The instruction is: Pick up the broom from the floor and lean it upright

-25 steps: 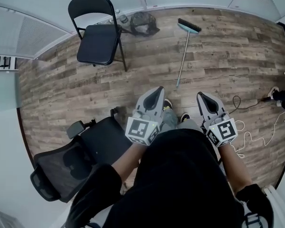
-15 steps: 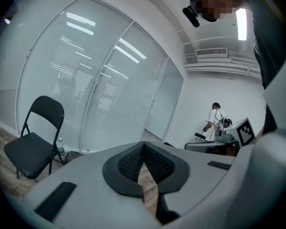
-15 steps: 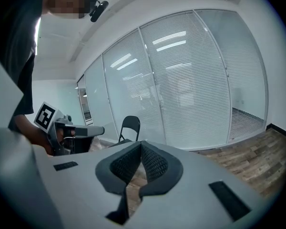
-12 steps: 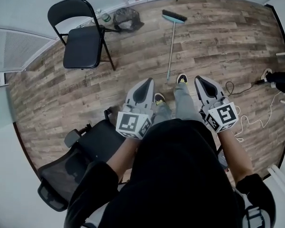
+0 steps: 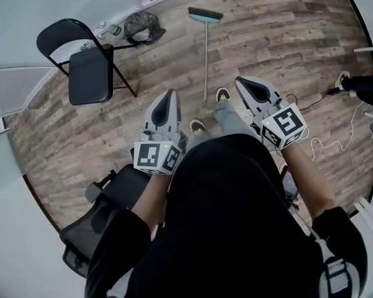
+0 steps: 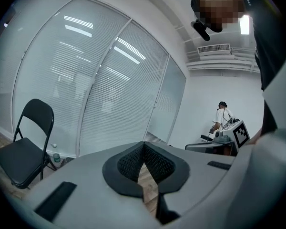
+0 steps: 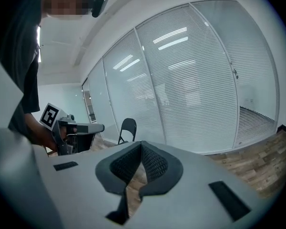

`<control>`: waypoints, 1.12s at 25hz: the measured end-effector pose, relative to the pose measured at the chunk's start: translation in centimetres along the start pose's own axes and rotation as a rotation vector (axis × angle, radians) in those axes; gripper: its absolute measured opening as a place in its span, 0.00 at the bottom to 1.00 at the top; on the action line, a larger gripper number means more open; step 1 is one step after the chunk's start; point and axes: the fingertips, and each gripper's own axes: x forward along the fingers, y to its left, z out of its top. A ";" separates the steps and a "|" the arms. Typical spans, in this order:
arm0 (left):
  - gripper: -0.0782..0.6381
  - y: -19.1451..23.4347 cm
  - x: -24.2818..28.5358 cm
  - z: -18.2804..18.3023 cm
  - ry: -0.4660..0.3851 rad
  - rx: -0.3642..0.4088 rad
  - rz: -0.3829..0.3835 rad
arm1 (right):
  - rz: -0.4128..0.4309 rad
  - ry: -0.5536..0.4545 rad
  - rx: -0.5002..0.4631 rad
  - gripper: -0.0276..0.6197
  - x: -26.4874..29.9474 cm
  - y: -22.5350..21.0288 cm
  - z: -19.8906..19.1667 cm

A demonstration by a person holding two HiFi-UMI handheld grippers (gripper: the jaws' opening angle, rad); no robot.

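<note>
office chair (image 5: 121, 188): partly hidden by sleeve (image 5: 121, 253) | dark object (image 5: 365, 85): cut off at right edge

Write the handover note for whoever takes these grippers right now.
Left hand-held gripper: shut, empty, held out in front.
Right hand-held gripper: shut, empty.
Broom: lying flat on the wood floor just ahead, handle end near the front shoe, head at the far end.
Done: nothing yet; the broom is untouched.
Left: open a jaw pair, grasp the handle, lift it, lean it upright.
</note>
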 end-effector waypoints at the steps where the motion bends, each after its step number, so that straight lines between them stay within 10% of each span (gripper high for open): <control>1: 0.13 -0.5 1.1 0.0 0.011 0.005 -0.006 | 0.004 0.001 0.002 0.06 0.1 -1.2 0.2; 13: 0.13 -2.4 10.0 0.4 0.096 0.055 0.034 | 0.111 0.032 0.033 0.06 2.6 -10.2 0.7; 28: 0.13 5.8 8.6 -0.9 0.093 -0.019 0.140 | 0.248 0.191 -0.048 0.06 10.8 -5.0 -2.5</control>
